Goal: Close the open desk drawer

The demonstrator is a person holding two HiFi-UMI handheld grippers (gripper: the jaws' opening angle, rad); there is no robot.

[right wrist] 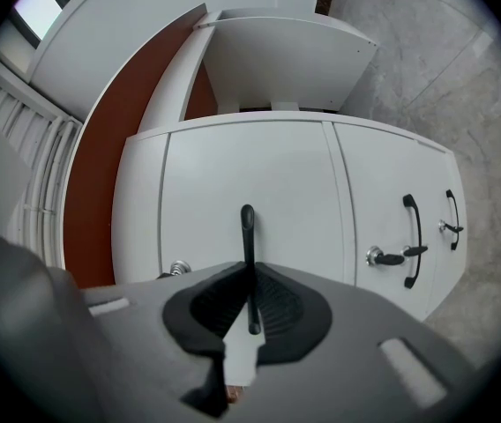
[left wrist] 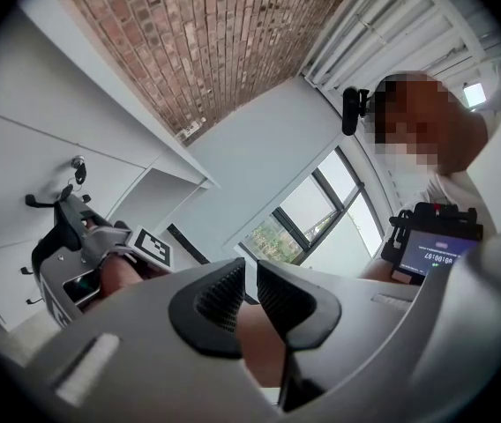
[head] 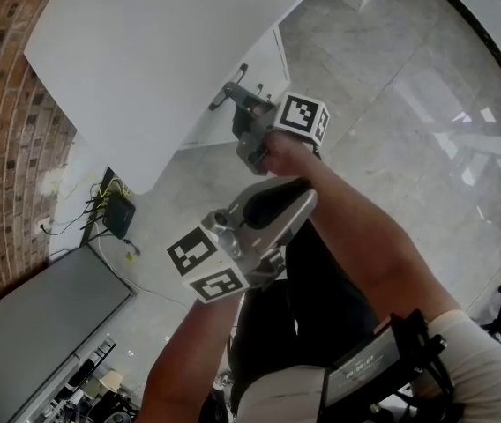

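Note:
The white drawer unit (right wrist: 392,192) stands under a white desk (head: 145,51). My right gripper (right wrist: 250,302) is shut on the black bar handle (right wrist: 248,236) of the widest drawer front (right wrist: 233,183), which fills most of the right gripper view. In the head view that gripper (head: 240,106) reaches out to the unit at the desk's edge. How far the drawer stands out I cannot tell. My left gripper (head: 277,208) hangs back near my body, tilted upward; its jaws (left wrist: 251,280) are shut with nothing between them.
Two narrower drawer fronts with black handles (right wrist: 412,227) and a key lock (right wrist: 381,256) lie right of the held one. A brick wall (head: 3,104) runs along the left. A black box with cables (head: 116,211) sits on the grey floor, beside a grey panel (head: 39,324).

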